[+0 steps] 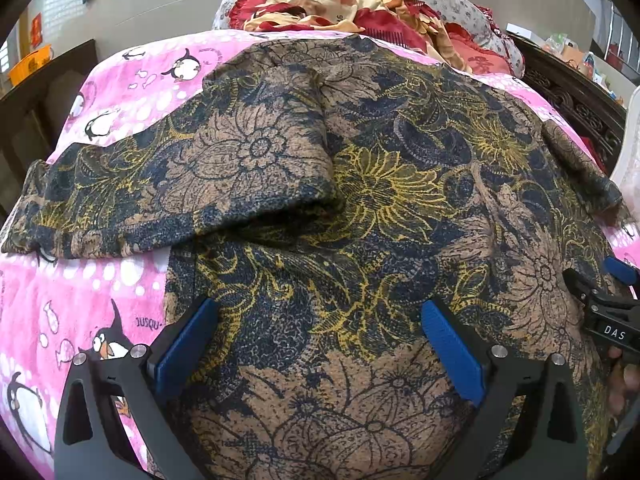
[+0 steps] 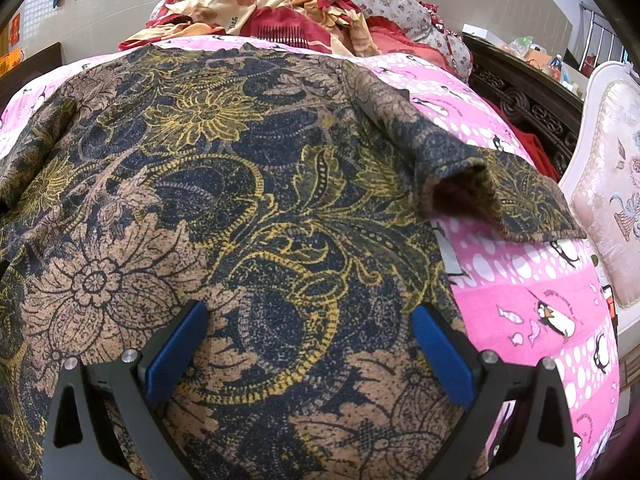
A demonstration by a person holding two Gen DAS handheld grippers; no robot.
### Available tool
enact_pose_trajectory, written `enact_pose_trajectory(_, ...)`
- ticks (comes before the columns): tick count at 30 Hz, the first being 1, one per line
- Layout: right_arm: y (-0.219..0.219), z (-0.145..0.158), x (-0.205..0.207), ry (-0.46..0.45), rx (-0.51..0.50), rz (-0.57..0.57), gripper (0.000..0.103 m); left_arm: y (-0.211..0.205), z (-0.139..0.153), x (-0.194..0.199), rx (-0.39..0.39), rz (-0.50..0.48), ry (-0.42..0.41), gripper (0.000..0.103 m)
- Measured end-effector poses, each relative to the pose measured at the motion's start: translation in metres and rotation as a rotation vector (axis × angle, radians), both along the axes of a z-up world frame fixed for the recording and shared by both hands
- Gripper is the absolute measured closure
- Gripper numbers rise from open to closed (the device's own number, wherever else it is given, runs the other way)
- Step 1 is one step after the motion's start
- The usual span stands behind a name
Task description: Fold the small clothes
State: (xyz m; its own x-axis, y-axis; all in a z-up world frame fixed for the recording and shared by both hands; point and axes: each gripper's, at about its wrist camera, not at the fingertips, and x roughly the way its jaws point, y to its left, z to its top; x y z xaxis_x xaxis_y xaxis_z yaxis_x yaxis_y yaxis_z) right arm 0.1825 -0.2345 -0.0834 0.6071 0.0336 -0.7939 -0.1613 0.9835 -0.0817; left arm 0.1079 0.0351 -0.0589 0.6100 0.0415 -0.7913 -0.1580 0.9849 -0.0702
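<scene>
Shirt (image 1: 360, 200) lies spread on the blanket (image 1: 100, 272) for folding, left gripper (image 1: 320, 344) and right gripper (image 2: 308, 344) hovering spread apart, empty.

"DAS" is showing in white letters on the black right gripper (image 1: 614, 280) body, right of the shirt (image 1: 360, 220). "JUSQU" is showing on the pink blanket (image 1: 80, 280), left of the shirt, beside a penguin.

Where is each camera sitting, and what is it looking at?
Left wrist: sits on the left gripper, looking forward over the flowery shirt; its open jaws and the right gripper show.
Right wrist: sits on the right gripper, above the same shirt; only its own open jaws show.
Shared: the shirt, the pink penguin blanket.
</scene>
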Motion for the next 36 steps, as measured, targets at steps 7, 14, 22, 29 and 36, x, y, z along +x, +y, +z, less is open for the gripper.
enact_pose_trajectory(7,0.0001,-0.0004,-0.0002,-0.001,0.0,0.0,0.0,0.0006,-0.0004,-0.0012,0.006,0.001,0.001,0.016)
enact_pose_trajectory(14,-0.0006,0.001,-0.0021,-0.003,-0.001,-0.001,0.0,0.0003,-0.0005,-0.0011,0.008,0.001,0.001,0.016)
enact_pose_trajectory(22,-0.0011,0.0021,-0.0028,-0.008,-0.005,-0.001,0.0,0.0,-0.0005,-0.0015,0.006,0.001,-0.001,0.016)
enact_pose_trajectory(29,-0.0006,0.0017,-0.0031,-0.009,-0.006,-0.001,0.0,0.0001,-0.0005,-0.0016,0.006,0.001,-0.001,0.016)
enact_pose_trajectory(36,-0.0006,0.0019,-0.0029,-0.009,-0.006,-0.001,0.0,-0.0003,-0.0004,-0.0014,0.008,0.002,-0.001,0.016)
